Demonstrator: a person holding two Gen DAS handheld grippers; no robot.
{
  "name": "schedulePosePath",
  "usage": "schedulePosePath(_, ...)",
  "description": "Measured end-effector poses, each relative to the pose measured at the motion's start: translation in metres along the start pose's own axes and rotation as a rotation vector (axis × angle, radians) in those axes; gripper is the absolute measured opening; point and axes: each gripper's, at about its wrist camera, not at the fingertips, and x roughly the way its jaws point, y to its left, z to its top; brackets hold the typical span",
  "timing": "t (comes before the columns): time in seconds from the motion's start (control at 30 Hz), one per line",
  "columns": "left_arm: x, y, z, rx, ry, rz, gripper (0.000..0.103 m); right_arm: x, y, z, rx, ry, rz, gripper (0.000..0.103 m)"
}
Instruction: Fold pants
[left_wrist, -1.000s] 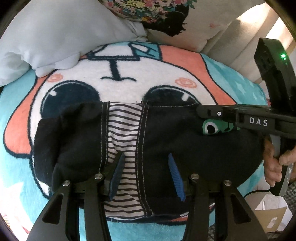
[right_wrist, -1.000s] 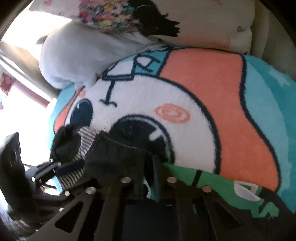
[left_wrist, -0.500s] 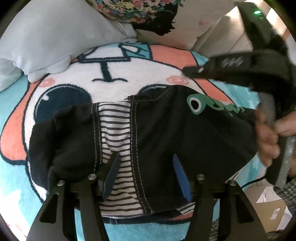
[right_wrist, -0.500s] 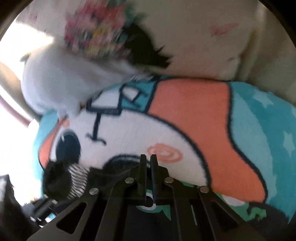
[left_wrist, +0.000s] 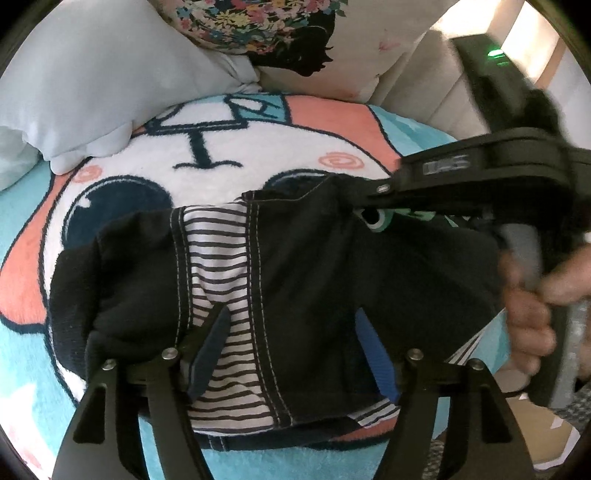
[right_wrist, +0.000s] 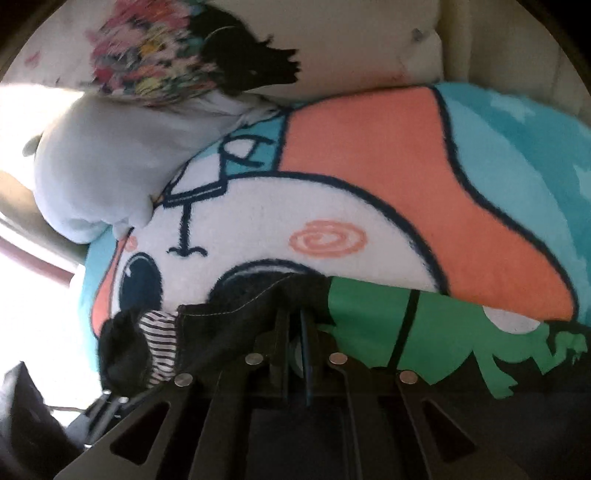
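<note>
Small black pants (left_wrist: 314, 288) with a striped panel and a green print lie bunched on a cartoon-face blanket (left_wrist: 221, 147). My left gripper (left_wrist: 291, 343) is open, its blue-padded fingers resting on the pants' near part, one on the stripes and one on the black cloth. My right gripper (left_wrist: 351, 195) comes in from the right and is shut on the pants' far top edge. In the right wrist view the right gripper (right_wrist: 295, 332) pinches black cloth beside the green print (right_wrist: 388, 321), with the pants (right_wrist: 229, 317) stretching left.
A pale blue pillow (left_wrist: 92, 81) and a floral cushion (left_wrist: 266, 33) lie at the back of the blanket. A cardboard box (left_wrist: 535, 435) stands on the floor at lower right. A beige sofa back (right_wrist: 369, 44) rises behind.
The right gripper has lifted the pants' right edge with the green print and carried it up and leftward over the pants. The left gripper stays open on the near part.
</note>
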Motion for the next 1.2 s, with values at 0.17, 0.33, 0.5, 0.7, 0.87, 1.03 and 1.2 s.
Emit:
schedulePosePath(0.17,0.002,-0.003,0.003,0.009,0.012,0.025,0.069,-0.039,0.006,-0.023,-0.144,-0.031,-0.064,0.018)
schedulePosePath(0.33,-0.014,0.005,0.010,-0.086,0.017,0.028,0.069,-0.082,-0.064,-0.060,-0.019,-0.092,-0.102,0.021)
schedulePosePath(0.5,-0.042,0.010,0.020,-0.171,-0.022,0.036,0.069,-0.110,-0.156,-0.079,0.215,-0.137,-0.115,0.030)
schedulePosePath(0.7,-0.036,-0.028,0.046,-0.135,0.013,-0.029,0.069,-0.180,-0.192,-0.095,0.284,-0.304,0.000,0.049)
schedulePosePath(0.87,-0.016,-0.108,0.077,-0.001,0.071,-0.163,0.069,-0.187,-0.218,-0.120,0.329,-0.330,0.020,0.050)
schedulePosePath(1.03,0.025,-0.194,0.107,0.137,0.175,-0.290,0.069,-0.175,-0.229,-0.131,0.346,-0.314,0.061,0.052)
schedulePosePath(1.2,0.077,-0.258,0.118,0.229,0.293,-0.326,0.069,-0.163,-0.234,-0.132,0.320,-0.286,0.088,0.055)
